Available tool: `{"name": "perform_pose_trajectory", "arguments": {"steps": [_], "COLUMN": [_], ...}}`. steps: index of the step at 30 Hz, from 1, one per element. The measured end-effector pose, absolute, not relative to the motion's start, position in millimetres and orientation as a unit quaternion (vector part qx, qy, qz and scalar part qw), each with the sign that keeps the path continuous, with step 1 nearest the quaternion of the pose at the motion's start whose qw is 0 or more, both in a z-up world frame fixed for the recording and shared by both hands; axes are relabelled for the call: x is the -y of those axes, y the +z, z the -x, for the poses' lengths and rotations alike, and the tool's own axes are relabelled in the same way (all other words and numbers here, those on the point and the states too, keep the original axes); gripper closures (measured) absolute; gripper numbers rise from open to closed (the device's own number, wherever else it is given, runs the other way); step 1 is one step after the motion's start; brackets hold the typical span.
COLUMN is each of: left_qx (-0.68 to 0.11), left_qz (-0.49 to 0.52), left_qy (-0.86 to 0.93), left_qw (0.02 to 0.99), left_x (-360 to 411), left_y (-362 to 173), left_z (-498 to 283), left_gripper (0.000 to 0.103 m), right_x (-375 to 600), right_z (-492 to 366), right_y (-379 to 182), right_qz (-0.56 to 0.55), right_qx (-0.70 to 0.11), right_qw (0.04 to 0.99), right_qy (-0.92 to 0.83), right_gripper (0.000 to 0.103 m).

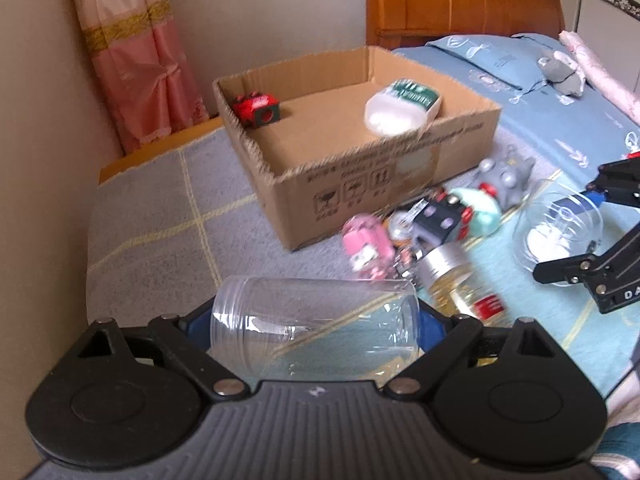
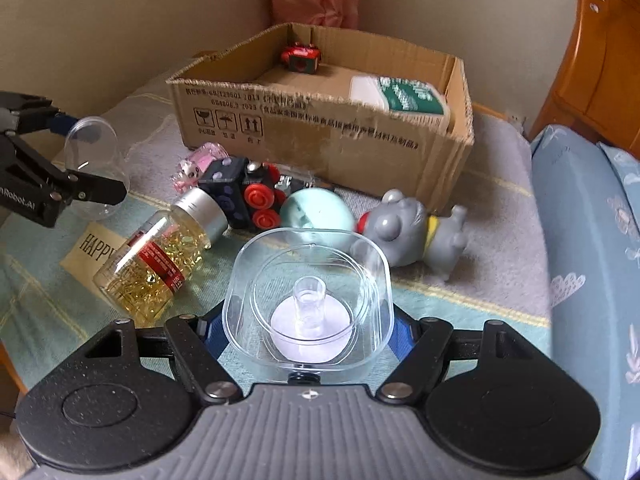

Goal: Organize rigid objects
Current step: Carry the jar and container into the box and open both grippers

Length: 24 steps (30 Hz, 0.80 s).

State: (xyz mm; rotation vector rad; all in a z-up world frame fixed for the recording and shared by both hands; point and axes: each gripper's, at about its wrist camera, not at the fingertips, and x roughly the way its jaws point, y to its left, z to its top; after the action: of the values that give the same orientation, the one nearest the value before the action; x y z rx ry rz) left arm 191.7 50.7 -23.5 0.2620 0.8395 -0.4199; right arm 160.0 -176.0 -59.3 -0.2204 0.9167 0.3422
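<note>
While the left gripper [image 1: 316,334] sits low over the blanket [image 1: 160,216], its fingers pinch a clear jar [image 1: 316,328] lying sideways between them — threaded mouth to the left, base to the right. Ahead stands the cardboard box [image 1: 360,176], open top, holding a red toy [image 1: 258,109] in its far-left corner and a white-green pack [image 1: 402,106] against the right wall. Just beside the box's near-right corner lies a pile: pink toy [image 1: 366,248], black block toy [image 1: 438,220], mint ball [image 1: 480,206], grey figure [image 1: 506,176], pill bottle [image 1: 460,280]. At far right the right gripper [image 1: 576,232] clamps a clear tub [image 1: 558,228], lifted off the blue sheet [image 1: 540,112].

From the right wrist view, the right gripper [image 2: 310,320] has its fingers pressed onto the sides of the tub [image 2: 308,304], open side facing the camera, a small clear post on a white disc inside. Beyond it: pill bottle [image 2: 160,256] on its side with silver cap toward the box, black block toy [image 2: 240,192] with red wheels, mint ball [image 2: 316,210], grey figure [image 2: 408,228] on its back, pink toy [image 2: 198,164]. The box [image 2: 320,128] stands behind them, red toy [image 2: 301,59] at the far wall, pack [image 2: 404,98] at the right. At left edge the left gripper [image 2: 86,160] holds the jar [image 2: 96,168] between both fingers — above the blanket [image 2: 460,248].
</note>
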Motion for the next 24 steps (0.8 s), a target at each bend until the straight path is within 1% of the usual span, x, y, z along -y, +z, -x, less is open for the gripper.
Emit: {"name": "perform_pose_trajectory", "arguments": {"steps": [6,12,16,24], "left_qx": [-0.370,-0.346,-0.344,-0.358], "left_qz": [-0.135,-0.131,-0.139,-0.118], "left_qy": [-0.224,-0.238,-0.228,-0.214], "left_qw": [0.891,0.898,0.900,0.901], "left_x": [-35.6,-14.3,1.4,19.3], "left_y": [13.6,40.0,42.0,34.0], "left_z": [-190.7,-213.7,-241.8,-289.6], "left_gripper": [0.010,0.010,0.010,0.010], "right_x": [186.8,191.2,191.2,198.2], "right_z": [-159.0,-168.0,-177.8,-207.6], "right_y": [-29.3,-0.3,13.3,33.6], "right_qz": [0.118,0.122,0.136,0.138], "right_qx": [-0.417,-0.388,-0.369,-0.351], "right_qw": [0.882,0.890,0.897,0.907], "right_qy": [0.187,0.205,0.203,0.185], "right_gripper": [0.024,0.024,0.024,0.024]}}
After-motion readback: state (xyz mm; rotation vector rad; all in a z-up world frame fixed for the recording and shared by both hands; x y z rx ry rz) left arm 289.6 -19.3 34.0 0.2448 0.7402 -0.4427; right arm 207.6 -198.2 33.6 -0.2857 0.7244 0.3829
